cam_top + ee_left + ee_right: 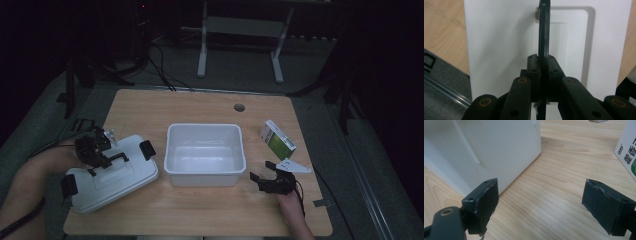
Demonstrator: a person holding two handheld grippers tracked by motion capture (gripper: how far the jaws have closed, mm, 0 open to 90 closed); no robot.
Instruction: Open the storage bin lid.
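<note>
At the lower left of the high view, the white lid (112, 172) lies flat on the desk (210, 107), just beside the left wall of the open white bin (205, 172), and the left gripper (102, 156) sits on top of it. Its jaws are pressed together on the lid's black handle (544, 32), which in the left gripper view runs as a thin dark bar straight up the middle of the frame, away from the jaws, so the handle's long axis lines up with the gripper's own reach. From that grip the bin lies to the right in the high view, with nothing between lid and bin; carrying the lid over it looks like the move in hand. The right gripper (263, 172) rests at the lower right, near the bin's right front corner, jaws spread wide and holding nothing. A green and white carton (278, 140) stands just above it in the frame, nearer this hand than the other.
</note>
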